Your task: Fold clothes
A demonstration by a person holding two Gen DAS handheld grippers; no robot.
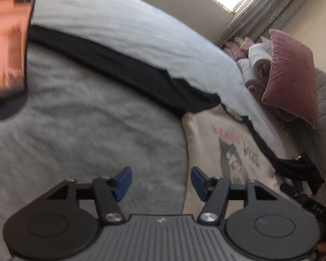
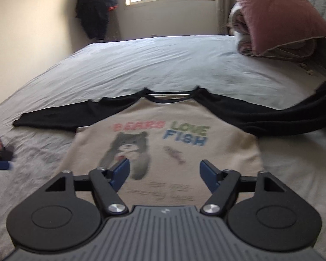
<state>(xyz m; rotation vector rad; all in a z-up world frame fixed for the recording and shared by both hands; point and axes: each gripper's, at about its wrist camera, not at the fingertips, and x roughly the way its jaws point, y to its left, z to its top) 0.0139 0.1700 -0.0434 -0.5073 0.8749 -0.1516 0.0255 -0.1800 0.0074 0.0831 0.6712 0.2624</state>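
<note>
A cream shirt [image 2: 163, 139] with black sleeves lies flat on the bed, front up, printed with a bear and "BEARS LOVE FISH". Its left sleeve [image 2: 54, 117] and right sleeve [image 2: 271, 117] are spread out sideways. My right gripper [image 2: 164, 169] is open just above the shirt's lower front, with nothing between its pads. My left gripper [image 1: 160, 178] is open too, over the grey sheet right beside the shirt's [image 1: 228, 148] left side edge. The black left sleeve [image 1: 119, 69] stretches across the bed beyond it. The picture is blurred.
A pink pillow [image 2: 278, 15] leans on rolled bedding [image 2: 243, 32] at the bed's far right. A dark coat [image 2: 97, 6] hangs by the window. An orange object [image 1: 6, 43] stands at the bed's left edge. A black strap [image 1: 297, 169] lies past the shirt's far side.
</note>
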